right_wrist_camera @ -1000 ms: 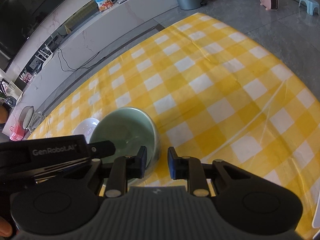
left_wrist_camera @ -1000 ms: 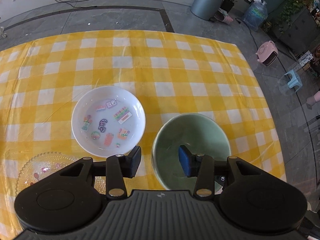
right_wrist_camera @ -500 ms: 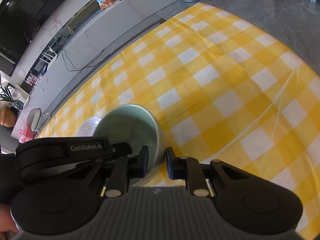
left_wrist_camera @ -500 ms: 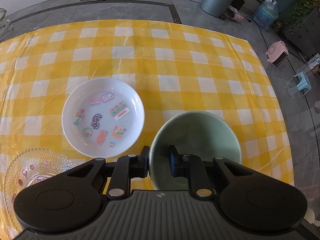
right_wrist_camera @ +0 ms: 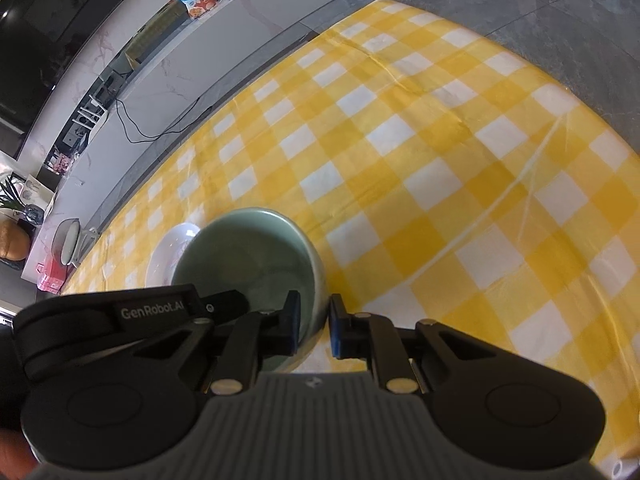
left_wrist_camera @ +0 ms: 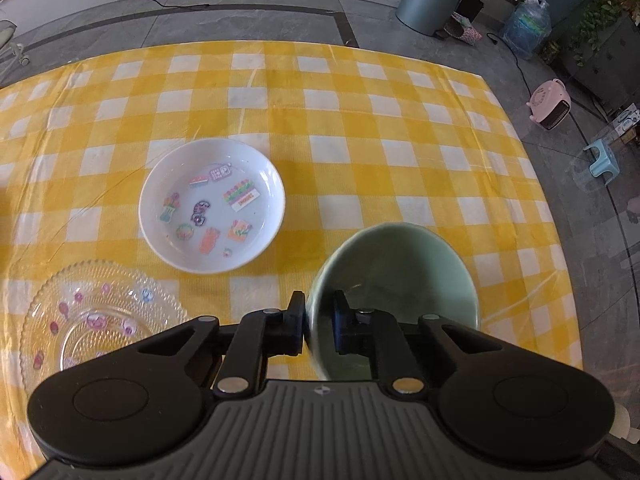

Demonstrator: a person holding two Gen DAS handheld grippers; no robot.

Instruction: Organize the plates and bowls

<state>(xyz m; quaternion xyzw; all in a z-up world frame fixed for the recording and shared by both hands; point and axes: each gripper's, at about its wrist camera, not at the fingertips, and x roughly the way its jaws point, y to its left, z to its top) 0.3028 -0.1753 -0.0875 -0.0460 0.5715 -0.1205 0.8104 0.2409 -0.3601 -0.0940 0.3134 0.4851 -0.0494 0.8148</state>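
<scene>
My left tool (left_wrist_camera: 318, 326) pinches the near-left rim of the green bowl (left_wrist_camera: 404, 276), one finger outside the wall and one inside, above the yellow checked desk (left_wrist_camera: 360, 128). My right tool (right_wrist_camera: 314, 330) straddles the same bowl's (right_wrist_camera: 248, 256) near-right rim, fingers either side of the wall; whether they press it I cannot tell. The sorting looks barely begun: the white dish with stickers (left_wrist_camera: 212, 210) and the clear glass plate (left_wrist_camera: 96, 320) each lie alone on the cloth, near one another, nothing stacked. The bowl sits just right of the white dish, seemingly tilted; whether it is clear of the cloth I cannot tell. Both tools point forward and down from the near edge, side by side across the bowl.
</scene>
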